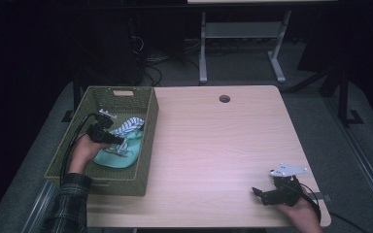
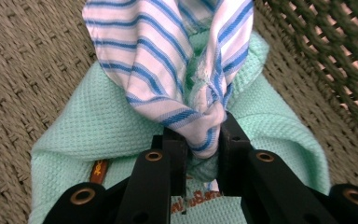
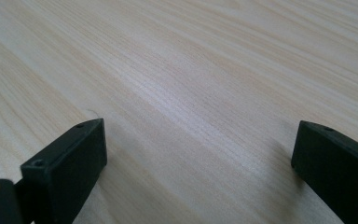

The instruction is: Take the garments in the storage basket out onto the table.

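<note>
The blue-striped cloth (image 2: 168,60) is soft, light and limp, so a pinched fold holds it best; the left gripper (image 2: 200,140) has its fingers (image 2: 175,154) closed on just such a bunch, above the mint waffle cloth (image 2: 84,130) in the woven basket (image 1: 145,141) at left of the high view. The right gripper (image 1: 262,193) rests low on the bench (image 1: 213,145) at lower right, fingers spread and empty.

Dim high view with black surroundings around the lit table (image 1: 213,145); both gripper views bright, sharp, soft-shadowed.
</note>
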Motion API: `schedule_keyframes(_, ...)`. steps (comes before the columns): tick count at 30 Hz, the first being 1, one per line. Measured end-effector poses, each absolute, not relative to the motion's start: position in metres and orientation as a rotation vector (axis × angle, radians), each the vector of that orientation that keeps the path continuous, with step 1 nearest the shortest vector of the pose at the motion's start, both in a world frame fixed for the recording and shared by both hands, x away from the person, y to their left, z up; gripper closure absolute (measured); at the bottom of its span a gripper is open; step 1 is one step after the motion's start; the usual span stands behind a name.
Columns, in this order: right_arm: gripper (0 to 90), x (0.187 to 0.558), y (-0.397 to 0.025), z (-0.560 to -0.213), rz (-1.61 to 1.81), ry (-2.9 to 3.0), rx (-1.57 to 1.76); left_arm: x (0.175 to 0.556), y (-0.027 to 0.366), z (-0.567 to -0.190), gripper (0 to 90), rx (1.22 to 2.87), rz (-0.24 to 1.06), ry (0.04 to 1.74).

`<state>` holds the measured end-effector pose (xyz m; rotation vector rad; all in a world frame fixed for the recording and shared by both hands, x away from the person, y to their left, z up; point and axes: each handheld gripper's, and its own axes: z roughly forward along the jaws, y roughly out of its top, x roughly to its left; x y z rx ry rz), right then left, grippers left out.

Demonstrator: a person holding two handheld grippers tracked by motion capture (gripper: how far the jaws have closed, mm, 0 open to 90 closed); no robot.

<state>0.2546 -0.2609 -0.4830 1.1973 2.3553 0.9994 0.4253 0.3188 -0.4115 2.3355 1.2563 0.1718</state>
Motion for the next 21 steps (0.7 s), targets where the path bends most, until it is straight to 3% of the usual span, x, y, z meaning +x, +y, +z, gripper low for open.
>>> schedule_keyframes(21, 2.7, 0.255, -0.261, -0.483, 0.999, 2.355, 1.197, 0.385, 0.340, -0.355, 76.5, 1.988, 0.329, 1.183)
